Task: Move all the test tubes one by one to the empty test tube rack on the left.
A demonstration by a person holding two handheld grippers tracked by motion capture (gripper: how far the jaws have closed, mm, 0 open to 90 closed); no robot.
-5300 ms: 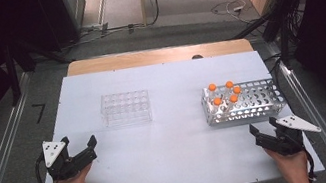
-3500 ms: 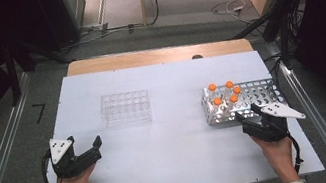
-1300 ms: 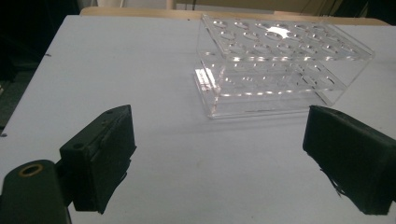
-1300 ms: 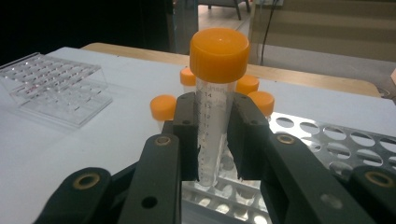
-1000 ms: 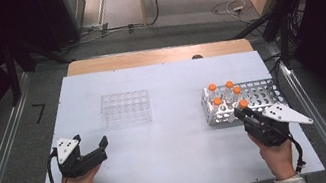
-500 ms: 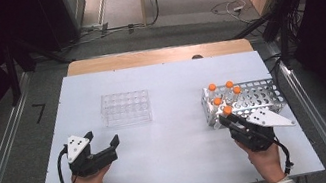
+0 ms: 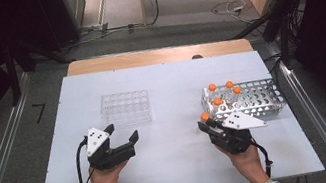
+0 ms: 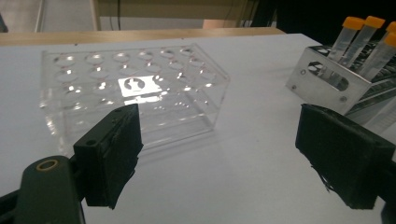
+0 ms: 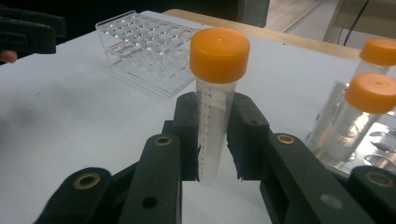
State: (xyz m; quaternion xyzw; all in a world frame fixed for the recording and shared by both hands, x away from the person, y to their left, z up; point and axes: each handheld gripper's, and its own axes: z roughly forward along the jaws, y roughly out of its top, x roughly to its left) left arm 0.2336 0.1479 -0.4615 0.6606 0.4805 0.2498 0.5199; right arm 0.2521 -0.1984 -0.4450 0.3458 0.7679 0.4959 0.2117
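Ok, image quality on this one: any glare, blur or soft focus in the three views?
High view: soft and low in detail, dark surroundings, even light on the white table. Left gripper view: bright glare patch on the clear rack; the near pads are slightly soft. Right gripper view: held tube sharp enough to read its graduations, while the tubes at right look blurred.

Tube [image 9: 212, 116] lower end hidden behind right tongs [image 9: 212, 140]; metal rack [image 9: 373, 154] cut off.
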